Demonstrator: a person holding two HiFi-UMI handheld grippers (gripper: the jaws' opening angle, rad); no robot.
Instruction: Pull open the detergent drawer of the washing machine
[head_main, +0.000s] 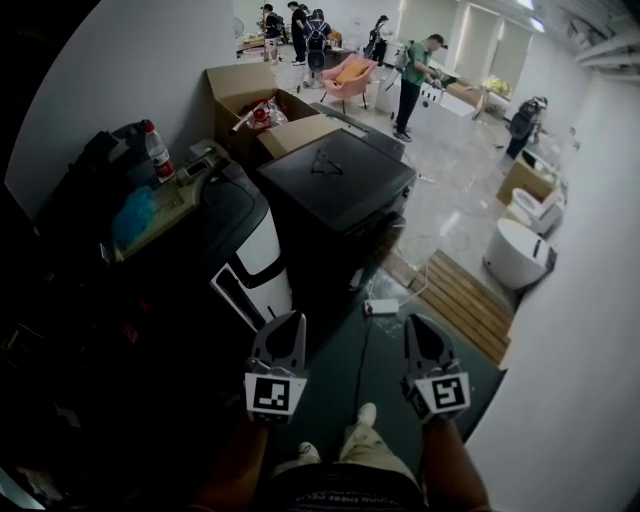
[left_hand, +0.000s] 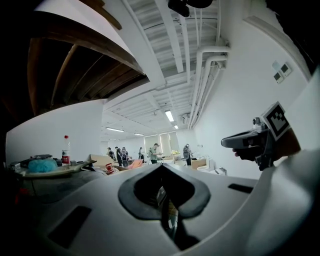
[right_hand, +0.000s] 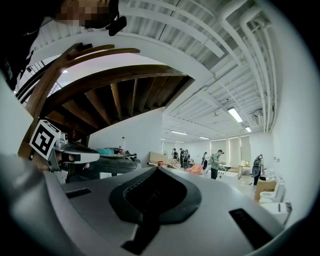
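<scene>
The washing machine (head_main: 262, 262) stands at the left, white-fronted with a dark top; its front is seen steeply from above, and I cannot make out the detergent drawer. A red-capped bottle (head_main: 157, 150) and a blue cloth (head_main: 135, 215) lie on its top. My left gripper (head_main: 288, 328) is held level, just right of the machine's front corner, apart from it and shut on nothing. My right gripper (head_main: 420, 332) hovers beside it over the floor, also shut and empty. In the left gripper view the jaws (left_hand: 165, 202) meet, with the right gripper (left_hand: 252, 140) alongside. The right gripper view shows closed jaws (right_hand: 150, 202).
A black cabinet (head_main: 335, 180) stands right behind the washing machine, with an open cardboard box (head_main: 255, 100) beyond it. A power strip (head_main: 381, 306) and cable lie on the floor, a wooden pallet (head_main: 465, 300) to the right, white toilets (head_main: 520, 250) further right. People (head_main: 410, 80) stand at the back.
</scene>
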